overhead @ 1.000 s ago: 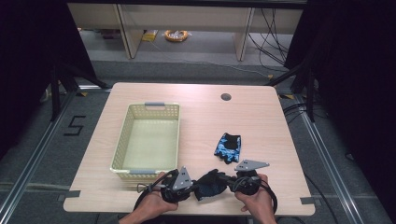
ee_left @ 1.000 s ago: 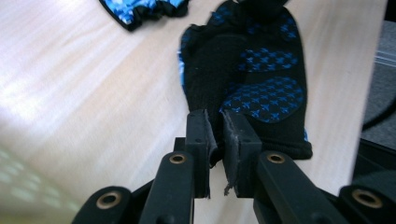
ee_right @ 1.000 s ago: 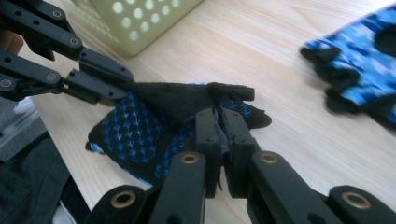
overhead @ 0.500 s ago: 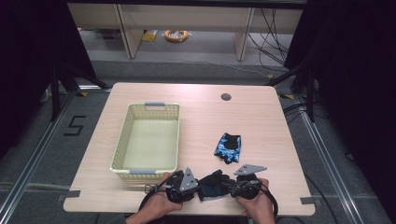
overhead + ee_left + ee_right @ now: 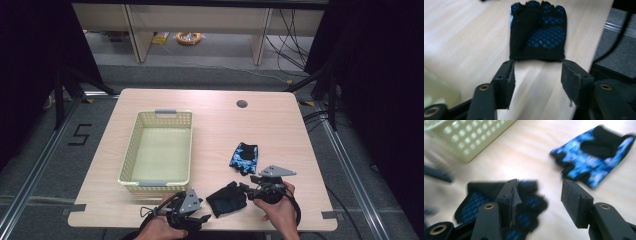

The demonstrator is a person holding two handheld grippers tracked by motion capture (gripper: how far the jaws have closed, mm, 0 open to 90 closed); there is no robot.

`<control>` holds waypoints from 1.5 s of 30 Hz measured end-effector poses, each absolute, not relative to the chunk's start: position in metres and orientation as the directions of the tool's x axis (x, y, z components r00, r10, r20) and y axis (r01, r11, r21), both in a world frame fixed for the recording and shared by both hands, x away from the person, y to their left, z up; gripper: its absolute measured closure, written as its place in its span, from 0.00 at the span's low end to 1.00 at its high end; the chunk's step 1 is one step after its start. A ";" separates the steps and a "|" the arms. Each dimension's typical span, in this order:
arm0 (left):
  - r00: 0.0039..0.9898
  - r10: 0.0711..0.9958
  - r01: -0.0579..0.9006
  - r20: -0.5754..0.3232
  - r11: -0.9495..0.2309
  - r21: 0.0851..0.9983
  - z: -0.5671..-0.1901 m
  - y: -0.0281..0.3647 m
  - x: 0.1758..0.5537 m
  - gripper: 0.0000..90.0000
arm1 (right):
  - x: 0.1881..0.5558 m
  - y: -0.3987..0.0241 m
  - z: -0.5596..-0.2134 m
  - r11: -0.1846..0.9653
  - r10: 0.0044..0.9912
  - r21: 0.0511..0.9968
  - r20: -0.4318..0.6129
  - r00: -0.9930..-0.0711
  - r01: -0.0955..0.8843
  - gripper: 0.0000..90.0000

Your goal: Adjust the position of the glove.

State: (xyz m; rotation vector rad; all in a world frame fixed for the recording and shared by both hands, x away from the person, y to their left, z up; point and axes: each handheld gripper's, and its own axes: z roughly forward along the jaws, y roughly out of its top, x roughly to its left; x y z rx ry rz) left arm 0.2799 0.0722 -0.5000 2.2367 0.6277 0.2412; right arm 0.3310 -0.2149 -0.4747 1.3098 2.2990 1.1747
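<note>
Gloves lay near the table's [image 5: 215, 115] front edge, right of the basket [image 5: 157, 150]; your left gripper [image 5: 537, 75] was spread wide just short of the black glove's [image 5: 226, 201] cuff; your right gripper [image 5: 539, 196] gaped over its fingers; the blue glove [image 5: 244, 157] lay beyond.

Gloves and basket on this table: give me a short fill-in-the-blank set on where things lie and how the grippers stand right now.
1. The number of gloves on the table is ____.
2. The yellow basket holds ____.
3. The black dotted glove lies between the left gripper and the right gripper, and both grippers' jaws stand ____.
4. The blue patterned glove lies on the ____, outside the basket.

Missing words: two; nothing; open; table
</note>
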 end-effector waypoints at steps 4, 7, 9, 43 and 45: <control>0.852 0.520 0.386 -0.057 -0.552 0.739 -0.498 0.086 0.274 0.41 | 0.352 -0.213 -0.471 0.262 0.828 0.751 0.148 -0.541 0.607 0.53; 0.844 0.531 0.412 -0.081 -0.542 0.732 -0.499 0.095 0.271 0.38 | 0.371 -0.211 -0.469 0.262 0.841 0.759 0.124 -0.527 0.596 0.52; 0.833 0.544 0.430 -0.103 -0.518 0.739 -0.501 0.099 0.268 0.37 | 0.384 -0.209 -0.469 0.253 0.850 0.759 0.122 -0.512 0.600 0.52; 0.811 0.574 0.470 -0.118 -0.518 0.714 -0.510 0.119 0.269 0.37 | 0.448 -0.181 -0.501 0.364 0.851 0.635 0.070 -0.520 0.682 0.93; 0.806 0.575 0.483 -0.142 -0.500 0.719 -0.511 0.117 0.267 0.37 | 0.449 -0.184 -0.504 0.359 0.841 0.673 0.068 -0.538 0.646 0.99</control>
